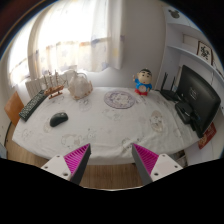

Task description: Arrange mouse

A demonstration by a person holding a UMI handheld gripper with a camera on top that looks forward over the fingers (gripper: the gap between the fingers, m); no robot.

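In the gripper view, the gripper [112,160] hangs above the near edge of the white-covered bench [110,125], its two fingers spread wide apart with nothing between them; the magenta pads [77,157] on their inner faces face each other across open space. The small dark computer mouse [59,119] lies on the bench well ahead of the fingers and off to their left, apart from everything else. Further to the left, beyond the mouse, a dark keyboard [33,105] sits at an angle near the bench's edge. Straight ahead and far beyond the fingers lies a round patterned plate [119,99], with a pale rounded object [79,87] to its left and a small cartoon figurine in blue and yellow [144,82] to its right. A black monitor [199,98] stands at the far right. The step in hand looks like the approach: nothing is grasped yet. To do it well, the gripper should swing left and forward until the mouse lies centred between the spread fingers, line the fingers up with the mouse's long sides, come down low enough for the pads to meet its flanks, and only then squeeze, gently, since a smooth rounded shell may slip out.
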